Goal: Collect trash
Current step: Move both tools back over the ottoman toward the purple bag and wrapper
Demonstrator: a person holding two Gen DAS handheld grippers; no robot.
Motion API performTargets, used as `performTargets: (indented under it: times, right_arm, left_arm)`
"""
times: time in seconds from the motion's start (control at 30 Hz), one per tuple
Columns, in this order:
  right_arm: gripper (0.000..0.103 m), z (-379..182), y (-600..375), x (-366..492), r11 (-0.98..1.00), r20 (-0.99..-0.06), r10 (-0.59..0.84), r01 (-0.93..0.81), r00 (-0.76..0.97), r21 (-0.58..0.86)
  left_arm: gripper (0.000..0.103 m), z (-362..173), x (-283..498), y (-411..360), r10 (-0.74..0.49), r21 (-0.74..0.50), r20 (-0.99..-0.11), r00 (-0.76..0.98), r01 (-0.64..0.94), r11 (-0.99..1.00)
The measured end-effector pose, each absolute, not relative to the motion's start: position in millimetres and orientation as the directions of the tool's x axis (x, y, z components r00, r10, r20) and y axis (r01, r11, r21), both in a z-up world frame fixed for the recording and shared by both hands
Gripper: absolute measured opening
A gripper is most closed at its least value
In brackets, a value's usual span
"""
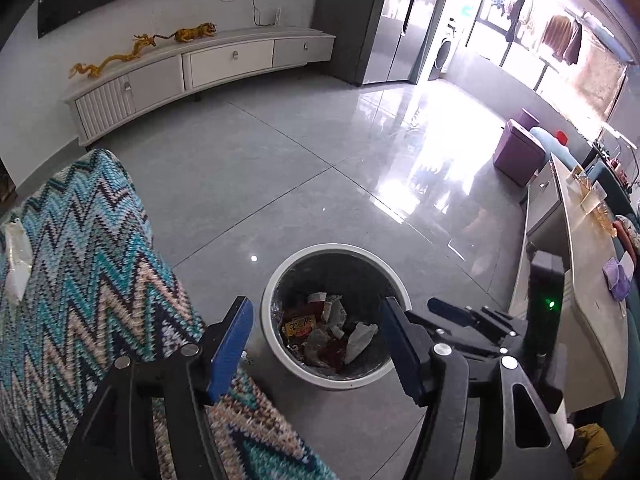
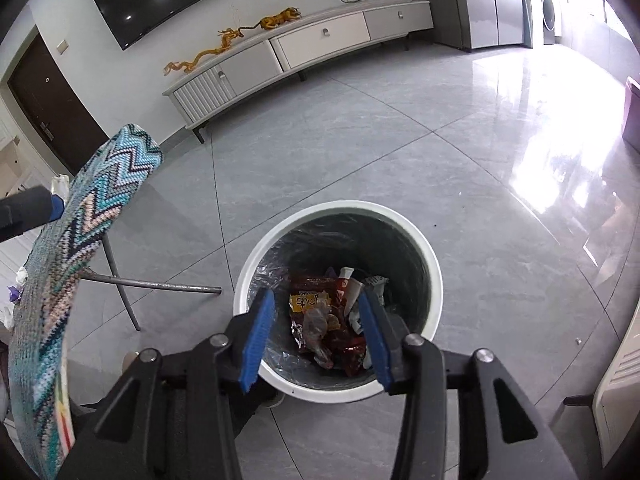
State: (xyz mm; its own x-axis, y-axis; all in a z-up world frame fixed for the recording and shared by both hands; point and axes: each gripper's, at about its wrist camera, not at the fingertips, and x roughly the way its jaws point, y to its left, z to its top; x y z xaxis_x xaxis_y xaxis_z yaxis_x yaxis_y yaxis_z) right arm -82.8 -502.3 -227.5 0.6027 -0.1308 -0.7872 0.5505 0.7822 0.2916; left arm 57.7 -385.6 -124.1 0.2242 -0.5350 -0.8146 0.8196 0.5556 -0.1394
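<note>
A round white trash bin (image 1: 276, 280) with a dark liner stands on the grey floor and holds several wrappers and crumpled papers (image 1: 328, 328). It also shows in the right wrist view (image 2: 434, 272), with the trash (image 2: 320, 320) inside. My left gripper (image 1: 316, 316) is open and empty above the bin. My right gripper (image 2: 318, 308) is open and empty above the bin too; it shows at the bin's right in the left wrist view (image 1: 448, 312). A white wrapper (image 1: 16, 256) lies on the zigzag cloth at far left.
A small table under a blue zigzag cloth (image 1: 92, 264) stands left of the bin, on metal legs (image 2: 120, 280). A beige coffee table (image 1: 588, 280) with glasses is at right. A white TV cabinet (image 1: 200, 68) runs along the far wall. A purple stool (image 1: 518, 152) stands beyond.
</note>
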Motion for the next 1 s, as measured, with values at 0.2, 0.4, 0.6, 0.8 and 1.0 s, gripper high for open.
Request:
performTargets:
  times: [0.2,0.4,0.6,0.8,1.0]
  right_arm:
    - [0.043,-167,-473,-92,0.828,-0.733,-0.167,0.498,0.659,0.259]
    - [0.043,-112,-427,-78,0.894,-0.682,-0.138,0.387,0.718,0.227]
    - [0.043,-69,-378,-57,0.944,-0.638,-0.081,0.265,0.766,0.198]
    - [0.043,-43,-336,-38,0.972,-0.624,-0.04,0.175,0.78,0.156]
    - [0.043,-36,-307,-17,0.983,-0.633,-0.005,0.121,0.774,0.14]
  left_arm:
    - [0.063,-98,42,-324,-0.545,-0.089,-0.785,0.294,0.818,0.568]
    - [0.063,-78,41,-249,-0.548,-0.088,-0.757,0.356,0.775,0.626]
    - [0.063,-73,49,-172,-0.529,-0.097,-0.734,0.426,0.705,0.702]
    - [0.063,-83,74,-94,-0.472,-0.119,-0.736,0.486,0.592,0.797]
    - [0.063,-94,107,-20,-0.41,-0.153,-0.742,0.531,0.462,0.874]
